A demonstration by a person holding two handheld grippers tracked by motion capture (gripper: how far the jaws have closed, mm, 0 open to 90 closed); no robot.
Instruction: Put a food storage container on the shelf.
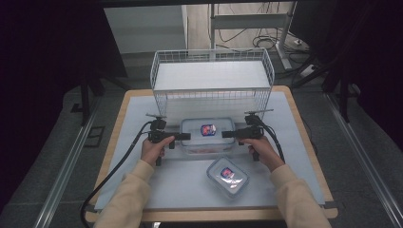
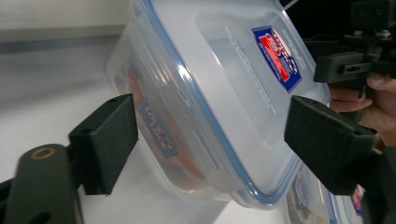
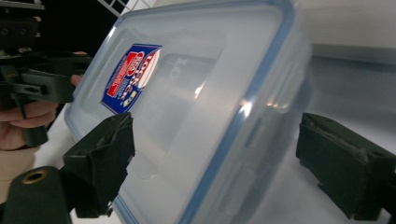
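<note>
From the high view we see a clear plastic container (image 1: pixel 207 135) with a blue-rimmed lid and a red-and-blue label standing on the table (image 1: pixel 304 142), just in front of a white wire basket (image 1: pixel 212 78) at the far side. The left gripper (image 1: pixel 184 136) comes at the container's left end and the right gripper (image 1: pixel 227 134) at its right end, both lying level and pointing toward each other, each held by a hand in a cream sleeve. A second, smaller container (image 1: pixel 227 176) of the same kind lies nearer to us and to the right, apart from the first.

In the left gripper view the container (image 2: pixel 219 107) fills the space between the two black fingers (image 2: pixel 105 140). They stand wide apart, one on each side of the container's end; we see a narrow gap at the left finger and cannot tell whether the right one touches the lid's edge. The other gripper (image 2: pixel 348 70) and its hand show beyond, at the far right, and a corner of the smaller container (image 2: pixel 308 200) shows below.

In the right gripper view the same container (image 3: pixel 201 107) lies tilted across the frame between the fingers (image 3: pixel 100 163). These also stand wide open, with the right finger clearly apart from the container's side; the left one overlaps the lid, and we cannot tell whether it presses on it. The left gripper (image 3: pixel 35 81) shows at the far left.
</note>
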